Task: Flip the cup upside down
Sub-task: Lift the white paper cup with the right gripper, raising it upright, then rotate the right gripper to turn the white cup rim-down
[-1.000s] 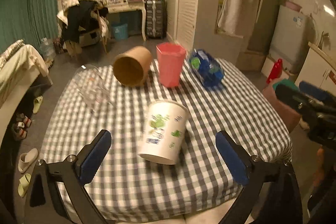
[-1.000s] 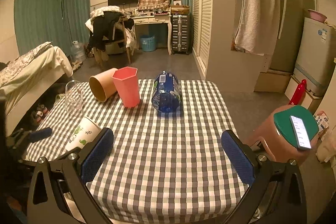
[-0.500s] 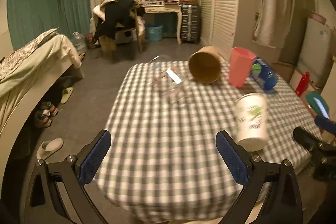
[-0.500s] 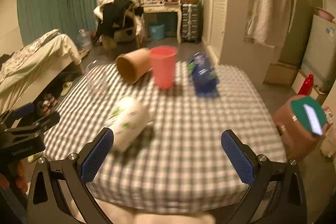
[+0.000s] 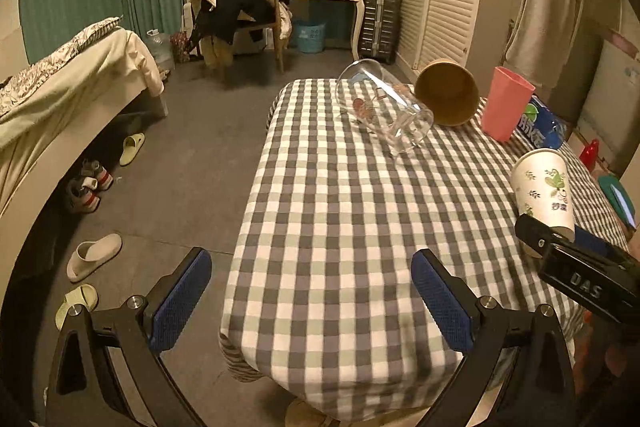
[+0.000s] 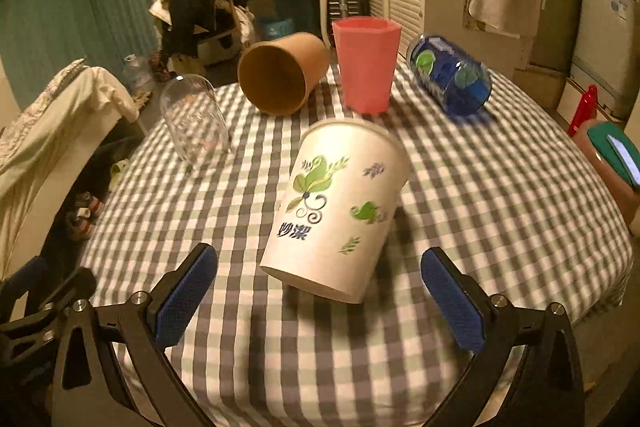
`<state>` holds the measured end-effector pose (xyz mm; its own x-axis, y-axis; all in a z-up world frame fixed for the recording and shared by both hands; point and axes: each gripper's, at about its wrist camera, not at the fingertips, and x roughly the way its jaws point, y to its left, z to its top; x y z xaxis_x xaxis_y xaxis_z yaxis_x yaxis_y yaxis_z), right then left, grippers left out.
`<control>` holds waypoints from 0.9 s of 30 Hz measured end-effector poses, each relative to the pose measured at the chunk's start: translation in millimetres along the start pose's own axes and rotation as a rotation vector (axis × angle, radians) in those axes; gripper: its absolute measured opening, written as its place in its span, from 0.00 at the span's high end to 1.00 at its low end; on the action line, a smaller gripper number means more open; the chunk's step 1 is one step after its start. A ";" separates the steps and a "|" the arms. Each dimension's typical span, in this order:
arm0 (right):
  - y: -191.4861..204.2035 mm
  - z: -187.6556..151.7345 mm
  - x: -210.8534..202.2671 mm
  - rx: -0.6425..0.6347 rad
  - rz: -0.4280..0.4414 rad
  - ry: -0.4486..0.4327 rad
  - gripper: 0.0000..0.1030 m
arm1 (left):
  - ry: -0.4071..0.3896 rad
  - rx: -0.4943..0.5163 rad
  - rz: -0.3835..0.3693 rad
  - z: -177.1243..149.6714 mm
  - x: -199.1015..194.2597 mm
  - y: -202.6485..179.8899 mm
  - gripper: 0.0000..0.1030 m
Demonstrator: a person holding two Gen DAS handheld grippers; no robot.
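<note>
A white paper cup with green leaf print (image 6: 340,203) stands upright on the checked tablecloth (image 6: 480,211), just ahead of my right gripper (image 6: 320,291), which is open and empty with the cup between and beyond its pads. In the left wrist view the same cup (image 5: 544,187) is at the far right, with the right gripper's black body in front of its base. My left gripper (image 5: 312,299) is open and empty over the table's near left corner.
A clear glass (image 6: 196,119) and a brown paper cup (image 6: 284,75) lie on their sides. A pink cup (image 6: 368,63) stands upright. A blue pack (image 6: 452,75) lies at the back right. A stool with a phone (image 6: 616,151) stands right of the table; a bed (image 5: 60,87) stands left.
My right gripper has swung toward the white cup, which is now close and centred between its fingers. My left gripper has turned away to the left, so the cup moved to its far right.
</note>
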<state>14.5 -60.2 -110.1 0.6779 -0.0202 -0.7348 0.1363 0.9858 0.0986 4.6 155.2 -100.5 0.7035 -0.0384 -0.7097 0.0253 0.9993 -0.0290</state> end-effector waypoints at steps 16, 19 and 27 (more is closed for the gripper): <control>-28.7 37.8 -31.3 -0.298 0.039 0.159 0.40 | 0.017 0.010 -0.046 -0.5 18.7 -11.6 0.00; -31.3 46.8 -35.2 -0.459 0.013 0.264 0.40 | 0.012 0.012 -0.058 0.7 15.8 -17.3 0.00; -40.3 63.5 -22.1 -0.677 -0.032 0.597 0.40 | 0.011 0.031 -0.083 1.9 13.2 -31.8 0.00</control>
<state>39.9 -110.0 -55.2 0.1679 -0.1451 -0.9751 -0.4337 0.8774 -0.2052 14.4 122.9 -107.5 0.6904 -0.1209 -0.7133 0.1052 0.9922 -0.0664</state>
